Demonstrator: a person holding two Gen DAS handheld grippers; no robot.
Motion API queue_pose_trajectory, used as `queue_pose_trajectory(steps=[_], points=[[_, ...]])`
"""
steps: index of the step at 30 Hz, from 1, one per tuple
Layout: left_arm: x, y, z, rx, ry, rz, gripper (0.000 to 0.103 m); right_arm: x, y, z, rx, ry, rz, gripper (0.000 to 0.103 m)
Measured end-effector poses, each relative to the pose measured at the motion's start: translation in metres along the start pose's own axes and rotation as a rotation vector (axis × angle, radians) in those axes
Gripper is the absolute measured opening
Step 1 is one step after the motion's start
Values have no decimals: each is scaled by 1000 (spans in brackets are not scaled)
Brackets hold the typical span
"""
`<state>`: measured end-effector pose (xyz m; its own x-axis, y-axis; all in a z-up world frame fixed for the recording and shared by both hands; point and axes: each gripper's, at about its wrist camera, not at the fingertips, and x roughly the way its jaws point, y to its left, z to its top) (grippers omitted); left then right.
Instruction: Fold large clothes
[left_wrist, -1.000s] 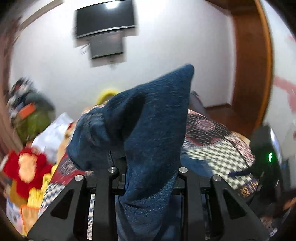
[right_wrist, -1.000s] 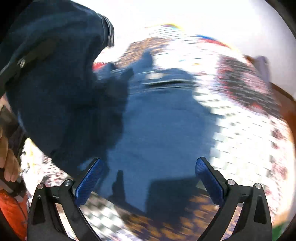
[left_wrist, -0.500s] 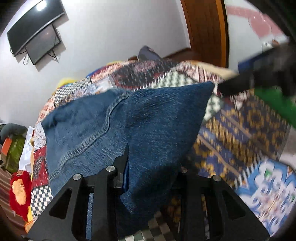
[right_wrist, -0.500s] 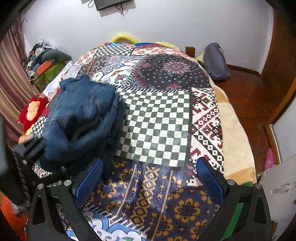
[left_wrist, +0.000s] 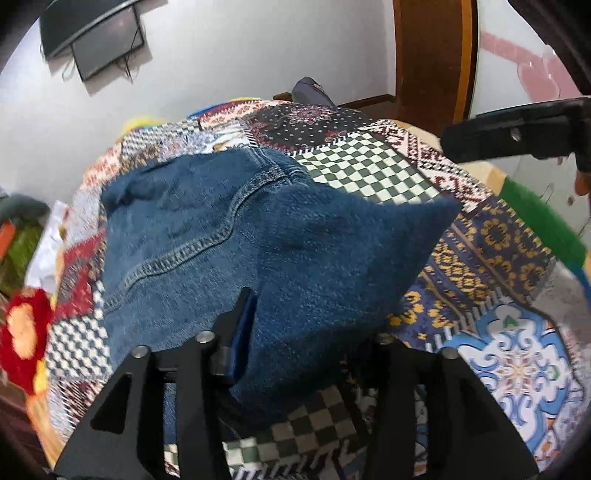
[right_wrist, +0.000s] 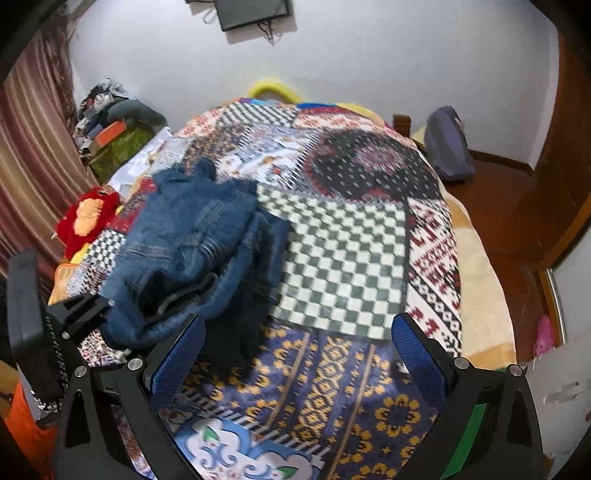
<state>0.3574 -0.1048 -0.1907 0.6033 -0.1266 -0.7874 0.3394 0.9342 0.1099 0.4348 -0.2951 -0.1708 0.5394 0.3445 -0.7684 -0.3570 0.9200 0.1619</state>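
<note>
A: Where are the jeans (right_wrist: 192, 251) right now?

B: They lie bunched on the left side of the bed (right_wrist: 343, 243), on the patchwork blanket (right_wrist: 332, 387). A folded denim flap sits between the fingers of your left gripper (left_wrist: 306, 332), whose jaws are opening; the left pad is beside the cloth, and the right finger is hidden under it, so you can't see that side.

A: And the right gripper (right_wrist: 295, 354)?

B: Yours stands wide open with nothing between its blue pads (right_wrist: 177, 362), above the blue and gold patch near the bed's front edge.

A: How much room is there to move?

B: The checkered patch and everything to the right of the jeans is bare blanket, out to the beige edge of the bed. Beyond it is wooden floor (right_wrist: 498, 206) with a dark bag (right_wrist: 448, 144) near the wall. To the left it is tighter: a red and yellow soft toy (right_wrist: 88, 218) lies just beside the jeans, with a striped curtain (right_wrist: 33, 155) behind it.
</note>
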Motion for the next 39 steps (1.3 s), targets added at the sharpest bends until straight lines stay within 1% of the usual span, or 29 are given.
queue_pose_trajectory(steps=[1, 2, 3, 4, 5, 7, 9, 12, 13, 15, 17, 20, 23, 25, 26, 29, 32, 34, 37, 39], points=[[-1, 1, 1, -15, 0, -27, 67, -2, 5, 3, -7, -12, 10, 101], [-4, 2, 1, -38, -1, -56, 87, -5, 10, 6, -13, -23, 21, 100], [-9, 2, 1, -62, -9, -80, 91, -7, 14, 9, -19, -33, 32, 100], [-16, 3, 1, -78, -27, -101, 92, -8, 18, 11, -24, -40, 40, 100], [-19, 3, 2, -82, -35, -107, 92, -11, 24, 14, -33, -52, 54, 101], [-32, 7, 4, -98, -62, -101, 92, -13, 33, 18, -45, -65, 72, 100], [-48, 20, 4, -139, -107, -92, 92, -13, 42, 22, -55, -69, 98, 100], [-66, 48, 0, -213, -151, -58, 96, -10, 57, 24, -71, -68, 133, 100], [-71, 61, -4, -243, -164, -37, 99, -8, 61, 23, -75, -66, 143, 100], [-75, 83, -11, -286, -169, 5, 101, -1, 68, 22, -79, -52, 162, 101], [-70, 105, -19, -326, -133, 57, 101, 9, 74, 20, -81, -30, 174, 101], [-53, 131, -35, -379, -61, 103, 101, 34, 81, 12, -82, 33, 180, 101], [-35, 145, -53, -418, -1, 104, 101, 65, 81, 2, -90, 115, 143, 101], [-20, 151, -65, -434, 51, 109, 101, 80, 75, -5, -104, 153, 108, 100], [-16, 152, -71, -442, 59, 92, 101, 84, 71, -8, -104, 161, 109, 101], [-15, 156, -85, -495, 44, 23, 102, 94, 52, -16, -101, 193, 86, 101], [-22, 158, -91, -500, 30, 51, 101, 89, 37, -17, -75, 206, 104, 101], [-27, 158, -93, -496, 28, 68, 101, 84, 33, -17, -77, 206, 101, 101], [-35, 163, -92, -477, 27, 128, 101, 71, 36, -13, -106, 189, 78, 101], [-40, 171, -87, -479, 7, 138, 101, 63, 42, -10, -133, 169, 65, 101]])
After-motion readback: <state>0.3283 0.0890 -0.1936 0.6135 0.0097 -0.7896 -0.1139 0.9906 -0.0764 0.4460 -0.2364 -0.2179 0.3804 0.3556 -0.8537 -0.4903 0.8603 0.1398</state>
